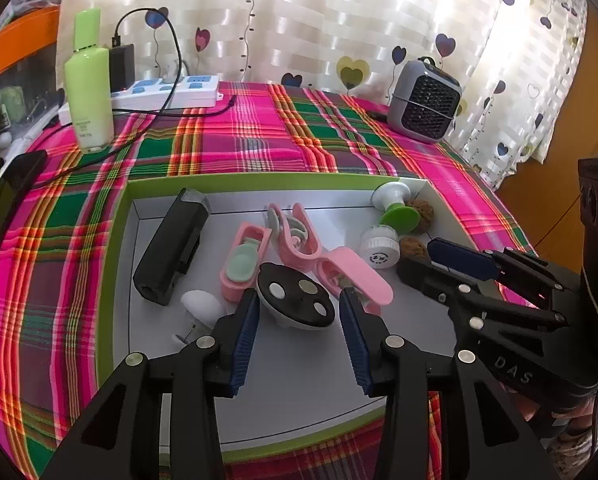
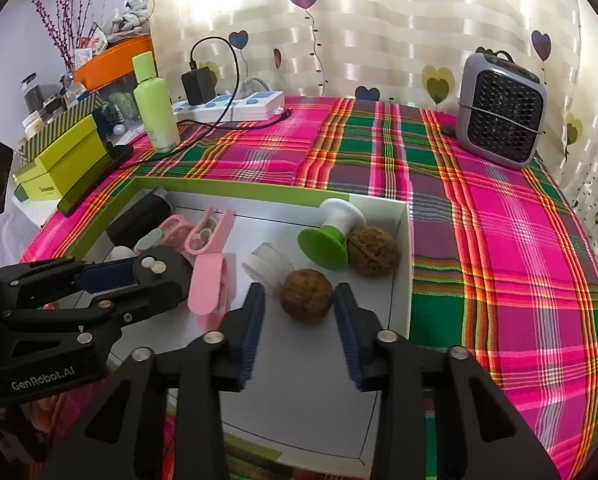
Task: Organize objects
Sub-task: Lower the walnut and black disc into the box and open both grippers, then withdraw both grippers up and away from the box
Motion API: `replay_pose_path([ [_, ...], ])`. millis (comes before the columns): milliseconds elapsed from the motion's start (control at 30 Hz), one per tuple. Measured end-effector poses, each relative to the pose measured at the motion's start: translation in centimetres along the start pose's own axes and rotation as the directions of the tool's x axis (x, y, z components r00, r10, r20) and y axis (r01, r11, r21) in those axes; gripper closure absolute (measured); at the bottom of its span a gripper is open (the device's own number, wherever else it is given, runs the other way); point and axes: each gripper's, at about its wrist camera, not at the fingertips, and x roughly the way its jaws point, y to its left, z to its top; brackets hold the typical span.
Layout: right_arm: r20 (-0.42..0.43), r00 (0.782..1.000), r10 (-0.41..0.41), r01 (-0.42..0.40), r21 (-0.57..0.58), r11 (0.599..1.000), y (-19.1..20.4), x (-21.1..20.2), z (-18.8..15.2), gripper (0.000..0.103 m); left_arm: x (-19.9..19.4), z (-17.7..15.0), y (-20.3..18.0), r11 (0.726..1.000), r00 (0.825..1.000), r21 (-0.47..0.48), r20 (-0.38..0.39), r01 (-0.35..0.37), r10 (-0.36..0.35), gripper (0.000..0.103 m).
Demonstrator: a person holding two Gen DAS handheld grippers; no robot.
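A white tray with a green rim (image 1: 115, 240) holds several small things. A black round disc with metal studs (image 1: 295, 296) lies on the tray floor between the fingertips of my left gripper (image 1: 299, 312); the pads stand just off its sides, open. A brown walnut (image 2: 306, 294) rests between the pads of my right gripper (image 2: 301, 312), with a gap on its left side, so this gripper is open too. A second walnut (image 2: 373, 252) lies by the tray's right wall beside a green and white spool (image 2: 331, 232). Pink clips (image 1: 295, 236), a white cap (image 1: 379, 246) and a black block (image 1: 171, 248) lie further in.
The tray sits on a plaid tablecloth (image 2: 499, 240). At the back stand a green bottle (image 1: 89, 92), a white power strip with a charger (image 1: 171, 92) and a grey heater (image 1: 425, 100). A dark flat device (image 1: 7, 204) lies at the left edge, with green boxes (image 2: 67, 160) beyond.
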Motion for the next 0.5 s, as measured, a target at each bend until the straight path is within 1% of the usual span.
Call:
replay_pose_path([
  [33,0.002,1.000,-0.004,0.004,-0.004,1.000,0.1,0.0,0.0,0.058,0.0,0.0,0.0,1.000,1.000,0.002,-0.001,-0.006,0.006,0.062],
  [100,0.004,1.000,-0.019,0.019,-0.007,1.000,0.3,-0.1,-0.1,0.057,-0.3,-0.1,-0.1,1.000,1.000,0.003,0.000,-0.010,0.010,0.061],
  [200,0.010,1.000,-0.023,0.023,0.002,1.000,0.2,-0.4,0.0,0.057,-0.7,-0.1,-0.1,1.000,1.000,-0.001,0.006,-0.013,0.013,0.055],
  [433,0.021,1.000,-0.023,0.022,0.016,1.000,0.1,-1.1,-0.2,0.057,-1.5,-0.5,-0.2,1.000,1.000,-0.009,0.016,-0.018,0.018,0.055],
  [500,0.022,0.999,-0.029,0.029,0.015,0.999,0.4,-1.3,-0.4,0.057,-1.7,-0.7,-0.4,0.999,0.999,-0.010,0.018,-0.030,0.030,0.055],
])
